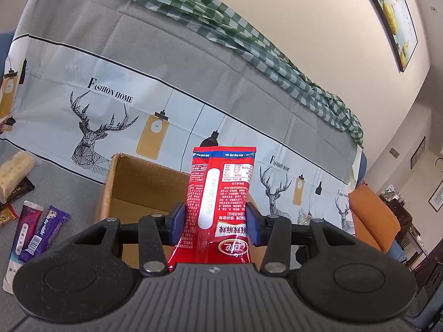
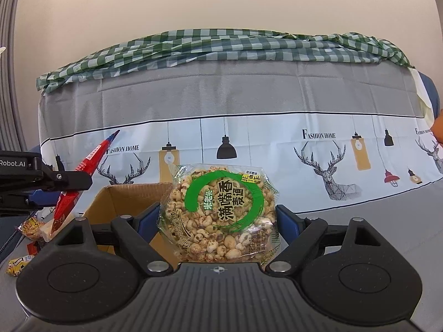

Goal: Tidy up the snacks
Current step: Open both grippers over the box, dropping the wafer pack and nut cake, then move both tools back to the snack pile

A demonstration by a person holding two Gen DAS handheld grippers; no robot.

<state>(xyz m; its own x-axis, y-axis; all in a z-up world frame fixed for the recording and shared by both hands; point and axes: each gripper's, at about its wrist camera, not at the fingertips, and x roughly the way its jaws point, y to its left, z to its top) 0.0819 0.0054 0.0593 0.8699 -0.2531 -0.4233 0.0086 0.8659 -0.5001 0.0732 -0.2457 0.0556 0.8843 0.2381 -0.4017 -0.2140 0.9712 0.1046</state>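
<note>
My left gripper (image 1: pixel 214 222) is shut on a red snack packet (image 1: pixel 221 199), which stands upright between the blue pads, above the open cardboard box (image 1: pixel 133 185). In the right wrist view my right gripper (image 2: pixel 218 218) is shut on a round puffed-rice cake packet (image 2: pixel 221 210) with a green ring on its label, held just in front of the same cardboard box (image 2: pixel 124 202). The left gripper (image 2: pixel 66 191) with its red packet (image 2: pixel 91 163) shows at that view's left edge, over the box's left side.
Loose snacks lie left of the box: purple bars (image 1: pixel 41 232), a pale rice-cake packet (image 1: pixel 13 171), a dark wrapper (image 1: pixel 19 191), yellow packets (image 2: pixel 30 227). A sofa back under a deer-print cover (image 1: pixel 110 105) with a green checked cloth (image 2: pixel 221 47) rises behind. An orange cushion (image 1: pixel 373 215) sits at right.
</note>
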